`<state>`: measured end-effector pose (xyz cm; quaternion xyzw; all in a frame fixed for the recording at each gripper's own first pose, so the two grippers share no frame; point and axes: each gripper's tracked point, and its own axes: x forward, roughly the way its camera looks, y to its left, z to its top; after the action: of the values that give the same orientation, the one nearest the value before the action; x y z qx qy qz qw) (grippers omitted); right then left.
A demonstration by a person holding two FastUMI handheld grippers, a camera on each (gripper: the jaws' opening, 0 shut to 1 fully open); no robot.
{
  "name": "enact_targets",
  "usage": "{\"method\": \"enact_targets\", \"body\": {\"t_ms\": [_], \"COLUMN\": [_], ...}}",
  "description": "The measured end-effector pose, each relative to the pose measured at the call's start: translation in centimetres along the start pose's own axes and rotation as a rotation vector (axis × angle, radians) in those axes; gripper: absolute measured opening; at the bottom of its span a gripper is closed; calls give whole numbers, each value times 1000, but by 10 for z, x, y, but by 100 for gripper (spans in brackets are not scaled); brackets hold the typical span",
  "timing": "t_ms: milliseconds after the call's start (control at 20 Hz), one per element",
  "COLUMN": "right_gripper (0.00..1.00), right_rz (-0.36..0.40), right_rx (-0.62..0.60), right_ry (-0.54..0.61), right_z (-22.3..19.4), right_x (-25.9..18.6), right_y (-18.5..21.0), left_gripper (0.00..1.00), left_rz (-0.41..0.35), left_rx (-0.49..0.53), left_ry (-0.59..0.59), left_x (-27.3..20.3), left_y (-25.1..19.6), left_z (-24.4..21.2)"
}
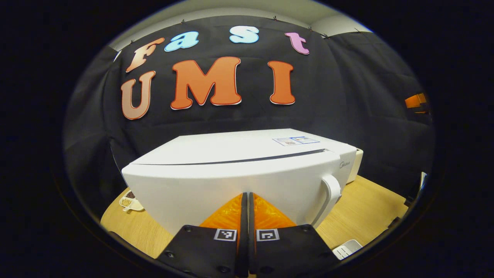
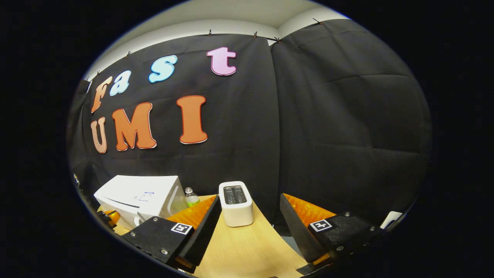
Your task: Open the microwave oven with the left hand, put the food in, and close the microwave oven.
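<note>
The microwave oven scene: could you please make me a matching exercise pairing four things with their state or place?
Things:
1. microwave oven
2. toaster
3. left gripper
4. right gripper

States or places:
A. fingers wide apart
B. fingers together, holding nothing
C. door closed, handle at its right
D. stands on the wooden table by the black cloth wall

Pairs: 1-C, 2-D, 3-B, 4-A

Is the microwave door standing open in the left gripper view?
No, the microwave door sits flush against the body, its handle untouched, with the left gripper shut in front of it.
</note>
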<state>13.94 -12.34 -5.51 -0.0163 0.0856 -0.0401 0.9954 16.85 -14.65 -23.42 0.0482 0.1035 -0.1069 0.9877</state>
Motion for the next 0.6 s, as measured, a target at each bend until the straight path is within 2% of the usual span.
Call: {"method": "enact_targets", "body": {"t_ms": [250, 300, 450, 600], "right_gripper": [95, 95, 95, 95], "right_rz": [-7, -7, 16, 37], "right_rx": [2, 0, -8, -15], "right_ry": [7, 7, 23, 8], "right_z": [-6, -8, -10, -3], "right_x": [5, 3, -1, -4], "right_y": [-3, -3, 7, 20], "left_gripper": [4, 5, 6, 5], "left_rz": [43, 51, 25, 4], "left_rx": [2, -6, -24, -32], "left_ry": [25, 0, 31, 13], "left_x": [7, 7, 7, -10], "left_y": [3, 4, -1, 3], "left_z": [-5, 0, 1, 26]}}
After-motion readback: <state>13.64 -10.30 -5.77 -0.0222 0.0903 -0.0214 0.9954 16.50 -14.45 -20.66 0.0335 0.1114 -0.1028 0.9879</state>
